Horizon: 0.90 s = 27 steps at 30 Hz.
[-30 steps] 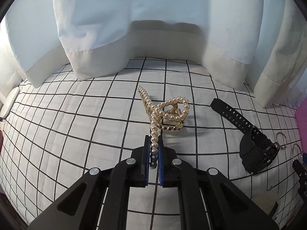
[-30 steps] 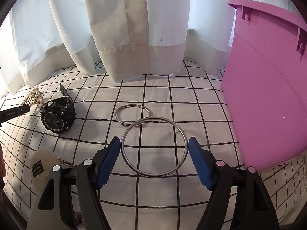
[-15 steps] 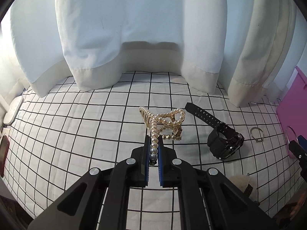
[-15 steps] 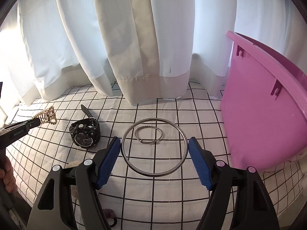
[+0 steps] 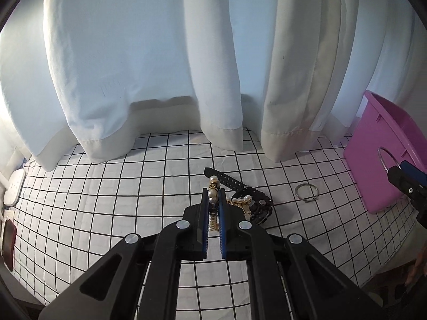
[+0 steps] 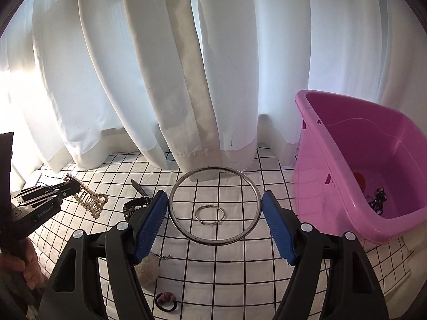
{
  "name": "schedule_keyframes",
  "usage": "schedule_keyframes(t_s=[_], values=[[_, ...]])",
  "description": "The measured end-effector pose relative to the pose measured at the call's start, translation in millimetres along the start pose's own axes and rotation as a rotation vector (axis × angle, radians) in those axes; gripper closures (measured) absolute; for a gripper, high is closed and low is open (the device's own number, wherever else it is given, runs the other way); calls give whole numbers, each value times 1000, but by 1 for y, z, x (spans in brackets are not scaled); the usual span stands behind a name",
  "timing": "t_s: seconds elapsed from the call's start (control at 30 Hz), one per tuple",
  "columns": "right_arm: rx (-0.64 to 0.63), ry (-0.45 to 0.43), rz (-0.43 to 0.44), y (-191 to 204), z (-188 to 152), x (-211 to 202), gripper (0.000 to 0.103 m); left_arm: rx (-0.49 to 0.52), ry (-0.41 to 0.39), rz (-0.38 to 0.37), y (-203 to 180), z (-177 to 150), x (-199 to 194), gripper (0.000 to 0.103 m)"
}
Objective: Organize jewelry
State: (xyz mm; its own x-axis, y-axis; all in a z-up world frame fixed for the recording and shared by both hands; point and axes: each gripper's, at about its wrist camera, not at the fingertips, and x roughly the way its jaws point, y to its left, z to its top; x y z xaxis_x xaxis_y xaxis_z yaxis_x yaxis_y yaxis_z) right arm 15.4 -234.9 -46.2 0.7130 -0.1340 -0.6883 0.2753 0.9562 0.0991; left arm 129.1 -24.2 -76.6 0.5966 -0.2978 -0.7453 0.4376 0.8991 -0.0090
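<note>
The left gripper is clamped tight on a pearl hair claw, which hangs clear of the checked sheet. The right gripper grips a large metal bangle across its full width, pads pressing on its opposite edges, and holds it in the air in front of the pink tub.

The step in hand looks like carrying both pieces to the tub. To do it well, each piece should clear the tub's near wall before release; the bangle is best kept level, since a thin, hard, smooth hoop can pivot or slip between ribbed pads. The claw is held only by one pearled prong, so it may swing; a steady, unhurried carry suits it.

The claw is gold-toned metal, beaded with round pearls, with comb-like teeth. A black watch with a perforated rubbery strap lies on the sheet, near a smaller wire hoop. The tub is glossy moulded plastic, already holding a few small items. Soft white curtains hang behind.
</note>
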Motion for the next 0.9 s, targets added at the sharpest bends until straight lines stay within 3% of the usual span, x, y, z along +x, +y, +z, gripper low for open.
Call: schedule_keyframes(t_s=[0.53, 0.9], values=[[4, -150, 53, -75, 56, -70, 33, 40, -121, -87, -100, 58, -53, 96], [49, -198, -26, -189, 74, -104, 33, 78, -205, -170, -203, 104, -82, 96]])
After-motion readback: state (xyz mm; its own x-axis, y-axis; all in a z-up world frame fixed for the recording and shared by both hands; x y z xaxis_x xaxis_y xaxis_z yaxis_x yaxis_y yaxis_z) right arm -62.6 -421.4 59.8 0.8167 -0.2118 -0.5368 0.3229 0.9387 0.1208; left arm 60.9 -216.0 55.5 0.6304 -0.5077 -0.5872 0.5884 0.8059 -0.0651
